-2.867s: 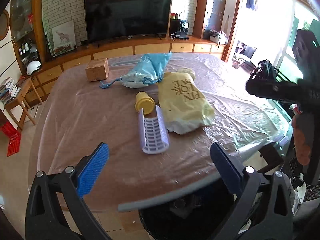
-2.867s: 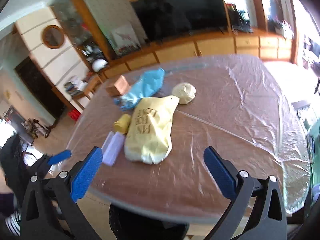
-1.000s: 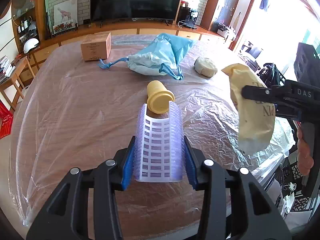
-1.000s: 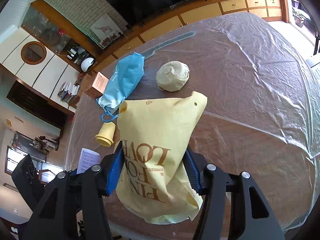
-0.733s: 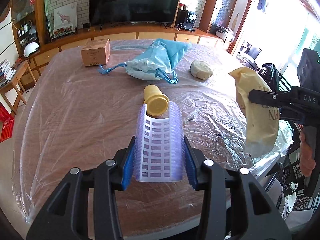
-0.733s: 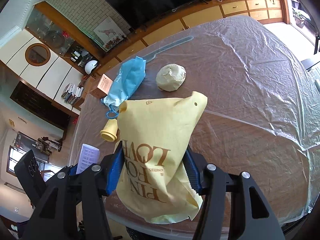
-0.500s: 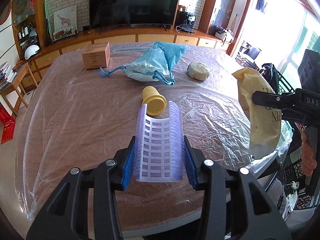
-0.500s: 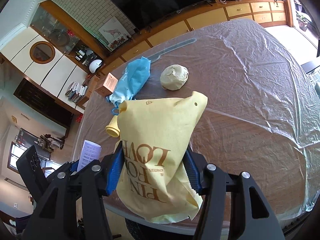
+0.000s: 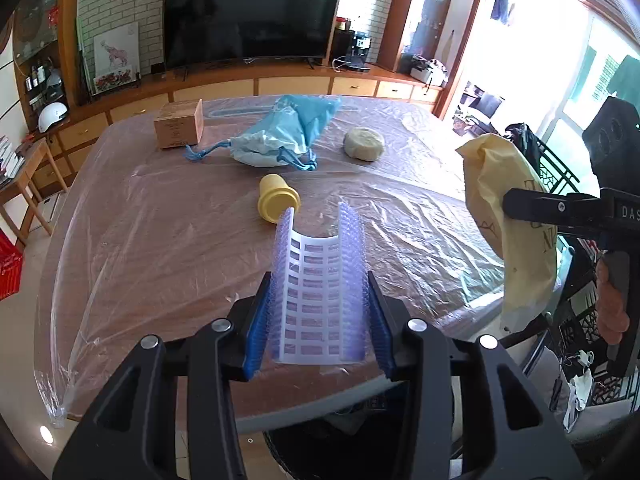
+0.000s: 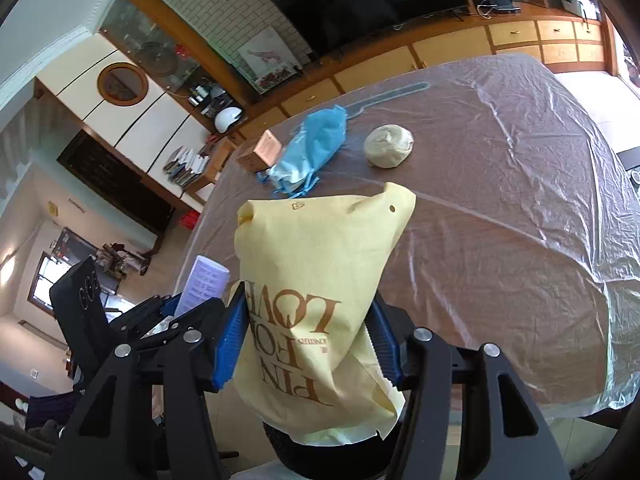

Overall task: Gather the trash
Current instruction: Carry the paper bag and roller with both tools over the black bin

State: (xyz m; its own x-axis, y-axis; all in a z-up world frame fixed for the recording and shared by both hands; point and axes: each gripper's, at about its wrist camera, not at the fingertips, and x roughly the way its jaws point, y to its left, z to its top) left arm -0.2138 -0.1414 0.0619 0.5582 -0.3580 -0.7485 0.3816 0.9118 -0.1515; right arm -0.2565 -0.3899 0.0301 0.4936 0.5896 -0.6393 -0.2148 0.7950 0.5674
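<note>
My left gripper [image 9: 318,332] is shut on a curved white and lilac bubble-wrap sleeve [image 9: 319,288], held above the near edge of the table [image 9: 140,248]. My right gripper [image 10: 306,344] is shut on a yellow bag printed with brown letters [image 10: 316,292], which hangs at the right of the left wrist view as the yellow bag [image 9: 508,220]. A dark bin [image 9: 360,444] stands below the table edge, under both loads. On the table lie a yellow cup [image 9: 276,203] on its side, a blue drawstring bag [image 9: 280,136], a beige crumpled ball [image 9: 364,143] and a small brown box [image 9: 178,129].
Clear plastic sheeting covers the wooden table. Behind it stand a low cabinet and a large television [image 9: 250,20]. A small side table [image 9: 24,184] with books is at the left. A hand [image 9: 610,308] holds the right gripper's handle beside a black railing.
Both grippers closed on their loads, lifted them off the table and drew back toward the near edge. In the last second the table's items shrank into the distance and the bin came into view.
</note>
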